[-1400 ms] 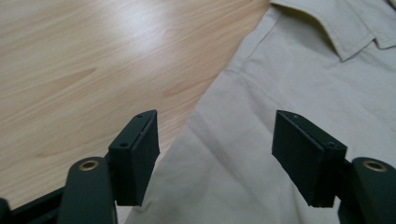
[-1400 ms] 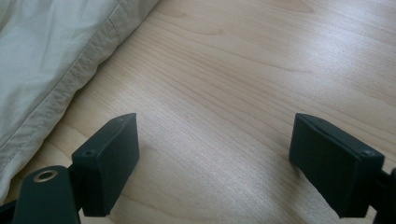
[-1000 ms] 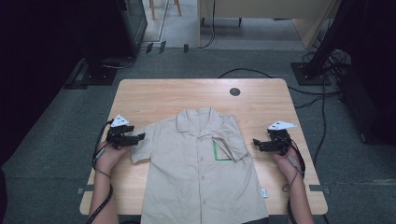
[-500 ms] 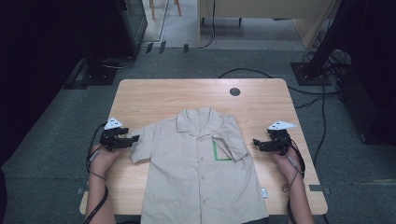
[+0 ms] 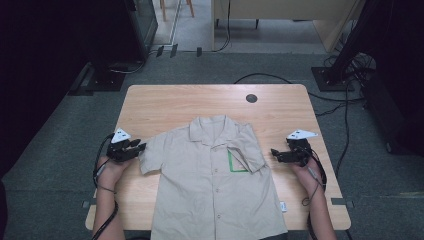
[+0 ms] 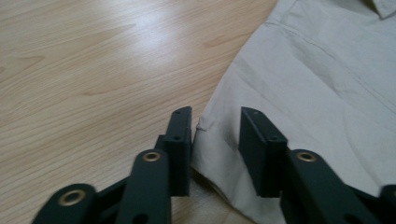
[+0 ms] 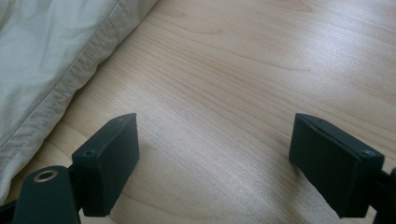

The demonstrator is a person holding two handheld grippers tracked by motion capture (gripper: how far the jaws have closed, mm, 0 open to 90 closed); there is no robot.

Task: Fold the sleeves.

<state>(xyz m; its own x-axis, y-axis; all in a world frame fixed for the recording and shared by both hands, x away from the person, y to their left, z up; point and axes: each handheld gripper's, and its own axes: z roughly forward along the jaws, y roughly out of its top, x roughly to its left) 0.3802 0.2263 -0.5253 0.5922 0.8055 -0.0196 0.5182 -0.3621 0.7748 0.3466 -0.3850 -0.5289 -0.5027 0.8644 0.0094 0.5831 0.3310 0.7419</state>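
A beige short-sleeved shirt [image 5: 215, 180] lies flat, front up, on the wooden table [image 5: 200, 100], its collar toward the far side. Its right sleeve is folded in over the chest beside a green pocket outline [image 5: 235, 162]. My left gripper [image 5: 141, 148] is at the left sleeve's hem. In the left gripper view its jaws [image 6: 215, 126] have just been closing and straddle the sleeve edge [image 6: 303, 70], with a gap still showing. My right gripper [image 5: 274, 152] rests just right of the shirt. Its jaws [image 7: 215, 144] are wide open over bare wood, the shirt's hem [image 7: 46, 56] to their left.
A round dark cable hole [image 5: 251, 98] sits in the table's far side. Bare wood lies beyond the collar and beside both sleeves. Cables [image 5: 345, 120] run over the grey floor on the right. The shirt's lower hem reaches the near table edge.
The left gripper has shifted slightly to the left, staying at the sleeve's hem. The right gripper and the shirt lie as before.
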